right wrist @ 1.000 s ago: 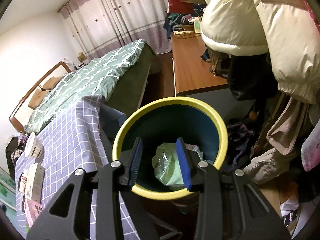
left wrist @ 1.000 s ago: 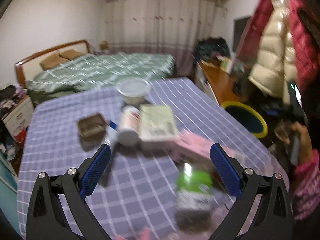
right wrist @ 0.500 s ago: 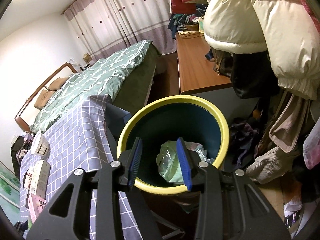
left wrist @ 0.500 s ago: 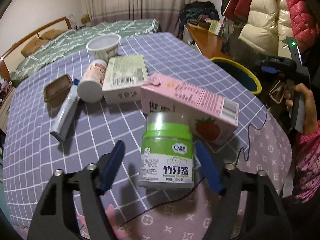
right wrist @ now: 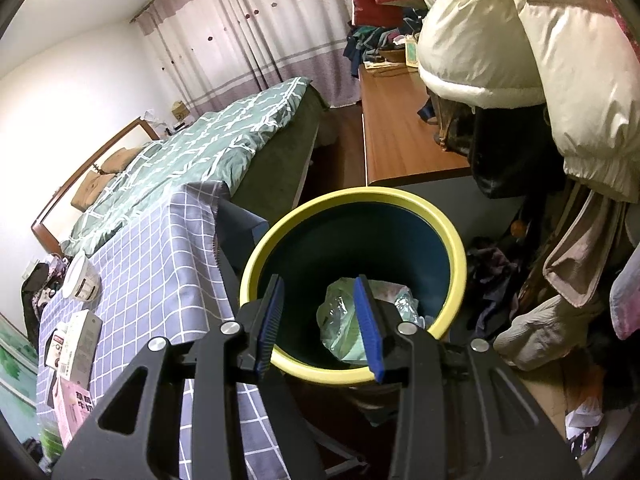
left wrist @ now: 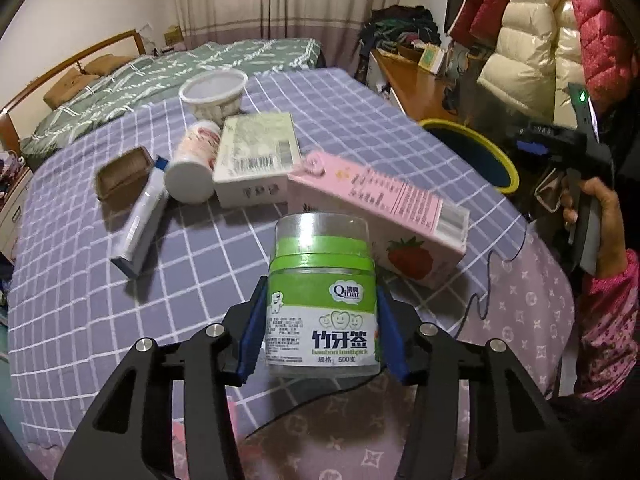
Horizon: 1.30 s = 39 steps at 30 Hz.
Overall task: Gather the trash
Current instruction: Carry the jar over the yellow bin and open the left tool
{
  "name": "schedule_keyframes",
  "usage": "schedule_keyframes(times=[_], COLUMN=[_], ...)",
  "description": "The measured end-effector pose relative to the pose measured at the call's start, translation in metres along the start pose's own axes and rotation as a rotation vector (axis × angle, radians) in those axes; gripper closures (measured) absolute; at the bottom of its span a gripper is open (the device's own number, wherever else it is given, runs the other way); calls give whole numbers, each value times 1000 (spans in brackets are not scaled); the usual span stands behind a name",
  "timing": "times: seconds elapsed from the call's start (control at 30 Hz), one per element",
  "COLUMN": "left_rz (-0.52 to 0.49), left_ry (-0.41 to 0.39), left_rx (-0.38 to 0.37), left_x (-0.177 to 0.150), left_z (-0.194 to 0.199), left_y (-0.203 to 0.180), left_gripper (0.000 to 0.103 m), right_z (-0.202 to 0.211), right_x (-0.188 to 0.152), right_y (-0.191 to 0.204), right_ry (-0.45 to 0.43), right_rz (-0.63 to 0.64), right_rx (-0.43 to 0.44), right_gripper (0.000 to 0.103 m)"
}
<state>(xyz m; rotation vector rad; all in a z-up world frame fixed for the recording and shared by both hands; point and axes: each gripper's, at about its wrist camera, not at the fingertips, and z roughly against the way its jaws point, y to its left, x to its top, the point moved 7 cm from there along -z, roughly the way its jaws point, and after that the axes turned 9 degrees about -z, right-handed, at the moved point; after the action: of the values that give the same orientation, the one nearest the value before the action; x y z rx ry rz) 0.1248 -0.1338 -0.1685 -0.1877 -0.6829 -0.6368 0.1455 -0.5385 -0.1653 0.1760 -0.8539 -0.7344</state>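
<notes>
A green-labelled toothpick jar (left wrist: 322,312) stands upright at the near edge of the checked table (left wrist: 80,312). My left gripper (left wrist: 320,285) is shut on it, blue pads pressed against both sides. Behind it lie a pink strawberry carton (left wrist: 384,204), a white-and-green box (left wrist: 256,156), a tipped white bottle (left wrist: 192,168), a tube (left wrist: 140,224), a brown tray (left wrist: 124,172) and a white bowl (left wrist: 214,94). My right gripper (right wrist: 318,282) hangs open and empty over the yellow-rimmed bin (right wrist: 360,196), which holds a crumpled greenish bag (right wrist: 340,320).
The bin (left wrist: 476,152) stands off the table's right side, below the hand (left wrist: 600,216) with the right gripper. A thin black cable (left wrist: 480,292) trails across the cloth. Puffy coats (right wrist: 500,40) hang above the bin; a wooden desk (right wrist: 400,136) and a bed (right wrist: 224,132) lie beyond.
My left gripper came down around the toothpick jar and its jaws closed from wide apart onto the jar's sides. The right gripper stayed over the bin.
</notes>
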Motion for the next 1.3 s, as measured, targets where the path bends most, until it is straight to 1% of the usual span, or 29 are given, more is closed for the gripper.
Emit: schedule_keyframes(times=[0.1, 0.27, 0.33, 0.5, 0.53, 0.6, 0.73, 0.93, 1.03, 1.17, 1.23, 1.3], left_rz=[0, -7, -11, -36, -49, -65, -96, -149, -175, -201, -191, -179], left_ry=[-33, -89, -107, -124, -126, -124, -99, -47, -9, 32, 50, 52], left_rx=[3, -26, -44, -93, -108, -135, -220, -274, -284, -274, -273, -256], left_x=[12, 43, 59, 99, 112, 126, 167, 210, 226, 239, 244, 249], left_z=[13, 25, 24, 10, 4, -5, -33, -82, -109, -145, -160, -174], left_y=[-2, -12, -19, -43, -52, -65, -108, -168, -198, -229, -238, -243], left_gripper=[53, 53, 53, 53, 53, 53, 53, 53, 53, 53, 53, 53], right_z=[1, 6, 10, 24, 28, 35, 47, 60, 65, 66, 65, 64], right_x=[-1, -3, -4, -3, -2, -1, 2, 6, 8, 11, 11, 11], right_y=[1, 2, 2, 1, 0, -4, -21, -51, -66, -82, -89, -94], right_ry=[-3, -2, -3, -21, -30, -43, -67, -90, -105, -105, -102, -100], right_rz=[6, 23, 32, 68, 74, 81, 75, 37, 16, -10, -22, -30], right_rx=[6, 24, 33, 50, 51, 52, 45, 33, 23, 13, 10, 7], right_gripper=[68, 68, 68, 68, 68, 67, 67, 66, 63, 63, 63, 63])
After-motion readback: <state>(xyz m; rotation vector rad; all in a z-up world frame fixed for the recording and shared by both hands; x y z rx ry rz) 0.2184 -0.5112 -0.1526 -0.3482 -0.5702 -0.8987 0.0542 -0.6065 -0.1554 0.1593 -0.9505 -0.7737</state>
